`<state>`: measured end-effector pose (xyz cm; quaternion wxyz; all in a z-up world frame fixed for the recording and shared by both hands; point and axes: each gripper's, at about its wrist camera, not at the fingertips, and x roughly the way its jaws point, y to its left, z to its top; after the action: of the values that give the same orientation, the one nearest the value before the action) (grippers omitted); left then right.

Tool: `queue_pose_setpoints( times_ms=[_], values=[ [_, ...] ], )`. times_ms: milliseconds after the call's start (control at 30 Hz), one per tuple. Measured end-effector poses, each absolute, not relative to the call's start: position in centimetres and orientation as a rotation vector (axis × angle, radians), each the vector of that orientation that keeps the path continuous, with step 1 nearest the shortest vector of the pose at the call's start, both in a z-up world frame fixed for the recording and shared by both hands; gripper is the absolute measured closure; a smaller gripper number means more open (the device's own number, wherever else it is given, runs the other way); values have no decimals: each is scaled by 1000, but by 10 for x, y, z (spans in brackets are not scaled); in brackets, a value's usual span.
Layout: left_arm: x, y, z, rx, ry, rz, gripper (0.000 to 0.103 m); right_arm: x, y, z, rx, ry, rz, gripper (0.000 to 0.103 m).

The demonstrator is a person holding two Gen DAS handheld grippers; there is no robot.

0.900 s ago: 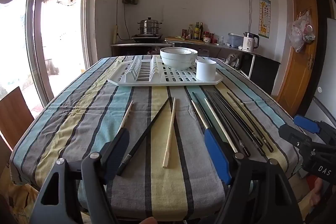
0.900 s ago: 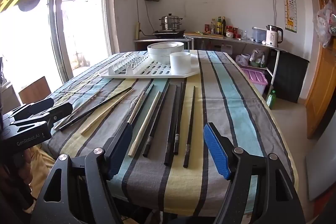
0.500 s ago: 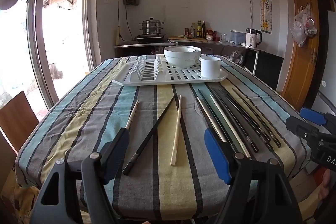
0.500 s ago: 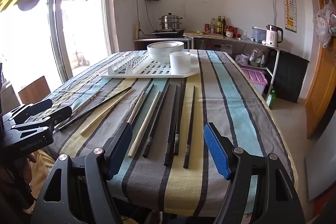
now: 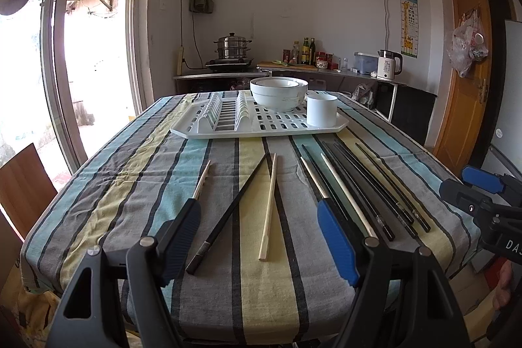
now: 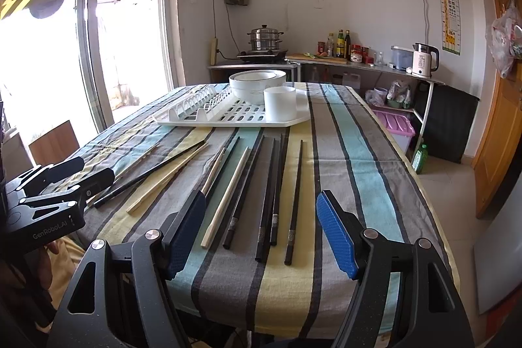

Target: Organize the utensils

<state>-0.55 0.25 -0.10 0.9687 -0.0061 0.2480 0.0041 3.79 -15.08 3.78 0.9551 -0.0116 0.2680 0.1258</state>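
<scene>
Several chopsticks lie loose on the striped tablecloth [image 5: 137, 185]. A black chopstick [image 5: 233, 211] and a wooden chopstick [image 5: 269, 206] lie crossed ahead of my left gripper [image 5: 261, 240], which is open and empty near the table's front edge. Another wooden chopstick [image 5: 200, 180] lies to their left. A group of black chopsticks [image 6: 270, 194] and a wooden chopstick [image 6: 228, 194] lie ahead of my right gripper [image 6: 261, 234], also open and empty. A white drying rack [image 5: 261, 126] at the table's far end holds stacked bowls [image 5: 279, 93] and a white cup [image 5: 321, 110].
A counter [image 5: 293, 74] with a steamer pot, bottles and a kettle stands behind the table. A glass door is on the left, a wooden door [image 5: 463, 80] on the right. A wooden chair [image 5: 23, 185] stands at the table's left side.
My left gripper has risen and pulled back a little, so the table sits lower and farther in its view. The right gripper has barely moved. Both stay open.
</scene>
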Motion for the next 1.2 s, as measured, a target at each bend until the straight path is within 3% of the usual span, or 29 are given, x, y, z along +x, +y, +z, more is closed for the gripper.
queue_pose_setpoints(
  times_ms=[1200],
  values=[
    [-6, -3, -2, -9, 507, 5, 30, 37, -152, 41, -16, 540, 257, 32]
  ],
)
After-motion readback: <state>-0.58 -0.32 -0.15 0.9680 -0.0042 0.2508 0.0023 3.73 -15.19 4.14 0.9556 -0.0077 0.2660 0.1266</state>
